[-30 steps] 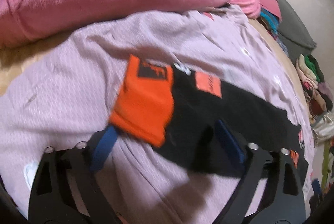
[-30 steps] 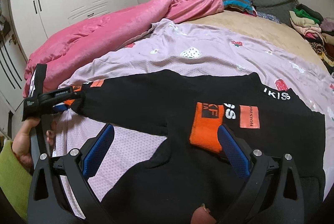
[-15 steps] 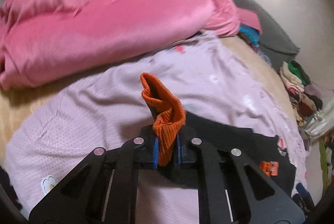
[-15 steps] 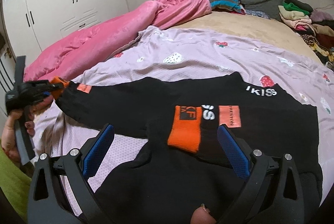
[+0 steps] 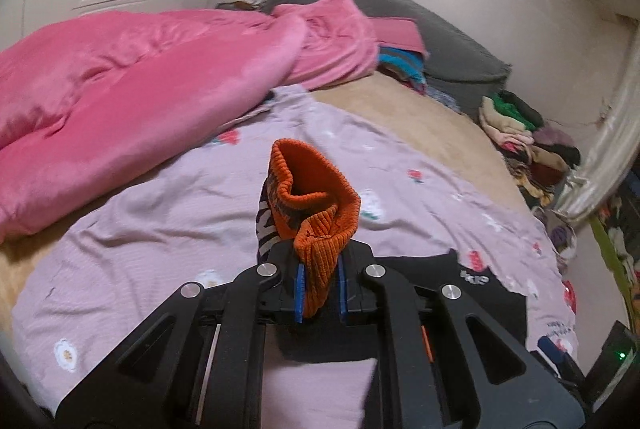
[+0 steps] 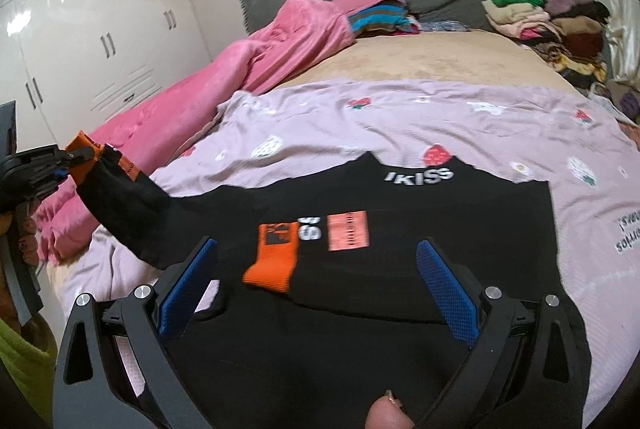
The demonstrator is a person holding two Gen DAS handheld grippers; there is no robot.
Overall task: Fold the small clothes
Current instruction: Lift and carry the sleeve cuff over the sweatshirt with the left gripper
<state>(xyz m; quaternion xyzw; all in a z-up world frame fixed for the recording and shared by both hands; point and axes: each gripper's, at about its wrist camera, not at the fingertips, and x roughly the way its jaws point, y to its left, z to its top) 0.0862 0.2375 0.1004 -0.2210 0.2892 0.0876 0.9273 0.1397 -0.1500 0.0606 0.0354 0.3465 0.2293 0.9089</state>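
- My left gripper (image 5: 319, 289) was closed on the orange cuff (image 5: 316, 205) of the black sweater (image 6: 400, 269), lifted above the lilac sheet (image 6: 440, 117).
- My right gripper (image 6: 316, 293) hovered wide open, holding nothing, over the sweater near the bed's front edge.
- The knit looked soft and light; the ribbed cuff seemed the firmest hold.

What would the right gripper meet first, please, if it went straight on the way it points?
Probably the orange cuff folded onto the black sweater, between the open right gripper; depth is unclear.

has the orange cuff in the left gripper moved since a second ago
Yes. The left gripper has lifted the orange cuff off the lilac sheet; it now hangs raised in front of the pink blanket.
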